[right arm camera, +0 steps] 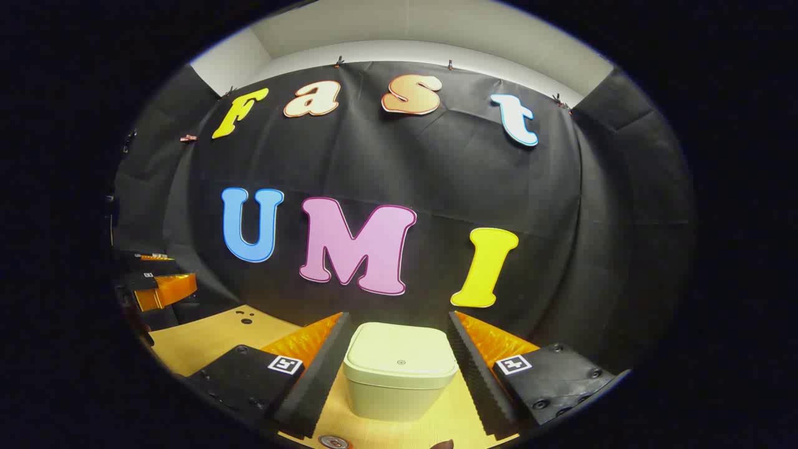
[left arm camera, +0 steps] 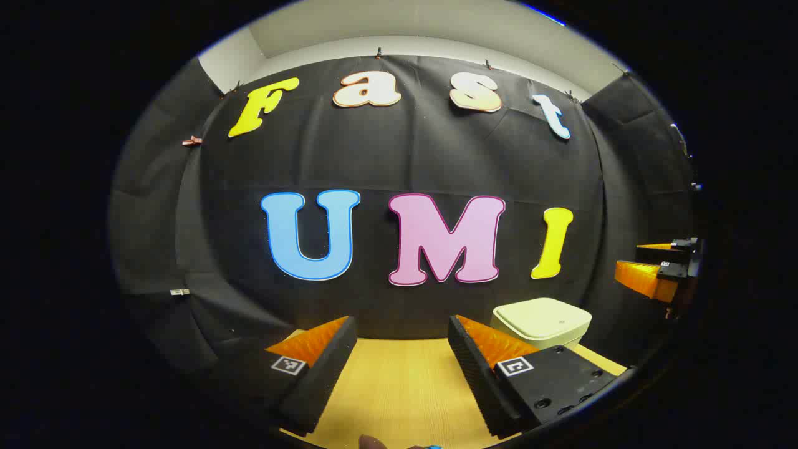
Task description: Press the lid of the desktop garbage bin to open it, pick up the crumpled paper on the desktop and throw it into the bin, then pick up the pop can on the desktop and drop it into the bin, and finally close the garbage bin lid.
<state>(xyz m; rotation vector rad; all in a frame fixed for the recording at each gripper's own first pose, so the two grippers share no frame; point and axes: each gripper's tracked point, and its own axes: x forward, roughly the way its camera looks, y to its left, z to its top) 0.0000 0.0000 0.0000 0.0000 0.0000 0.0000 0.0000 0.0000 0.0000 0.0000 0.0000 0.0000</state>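
Your right gripper (right arm camera: pixel 396 340) hangs with fingers spread wide, the garbage bin (right arm camera: pixel 400 369) sitting between them on the worktop (right arm camera: pixel 206 340) — lid shut. Your left gripper (left arm camera: pixel 402 343) is wide too — gripping nothing, the bin off to its right.

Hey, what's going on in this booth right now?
A person holds a two-finger claw in each hand above a wooden table. The right claw is open and lined up on a cream desktop bin, whose lid is closed. The left claw is open with only bare tabletop between its fingers, and the bin sits off to its right. Nothing is gripped.
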